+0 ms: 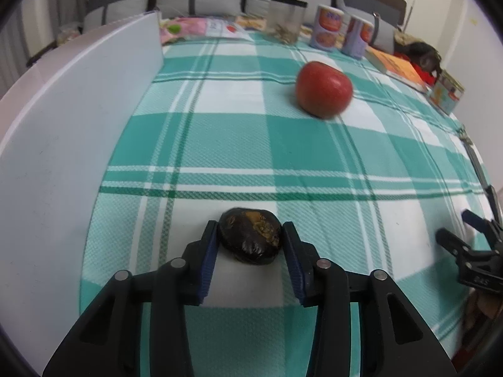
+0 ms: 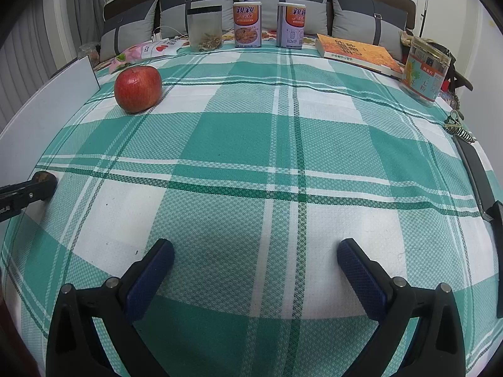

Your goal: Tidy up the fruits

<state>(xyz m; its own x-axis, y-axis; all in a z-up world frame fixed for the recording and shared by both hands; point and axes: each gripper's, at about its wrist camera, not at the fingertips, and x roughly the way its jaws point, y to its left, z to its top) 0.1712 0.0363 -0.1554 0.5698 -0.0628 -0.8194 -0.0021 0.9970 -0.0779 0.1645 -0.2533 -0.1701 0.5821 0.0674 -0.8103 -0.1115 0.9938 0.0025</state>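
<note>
A small dark brown fruit with an orange patch (image 1: 250, 235) sits between the fingers of my left gripper (image 1: 250, 235), which is shut on it just above the green-and-white checked cloth (image 1: 220, 132). A red apple (image 1: 323, 89) lies on the cloth farther ahead and to the right; it also shows in the right wrist view (image 2: 138, 89) at the far left. My right gripper (image 2: 255, 251) is open and empty over the cloth; it also shows at the right edge of the left wrist view (image 1: 456, 229). The left gripper shows at the left edge of the right wrist view (image 2: 37, 185).
A white board (image 1: 78, 119) stands along the left side. At the back stand a clear jar (image 2: 205, 28), two printed cans (image 2: 247, 24), an orange book (image 2: 358, 51) and a labelled jar (image 2: 426, 70). Grey cushions lie behind. A dark strap (image 2: 474, 169) lies at the right.
</note>
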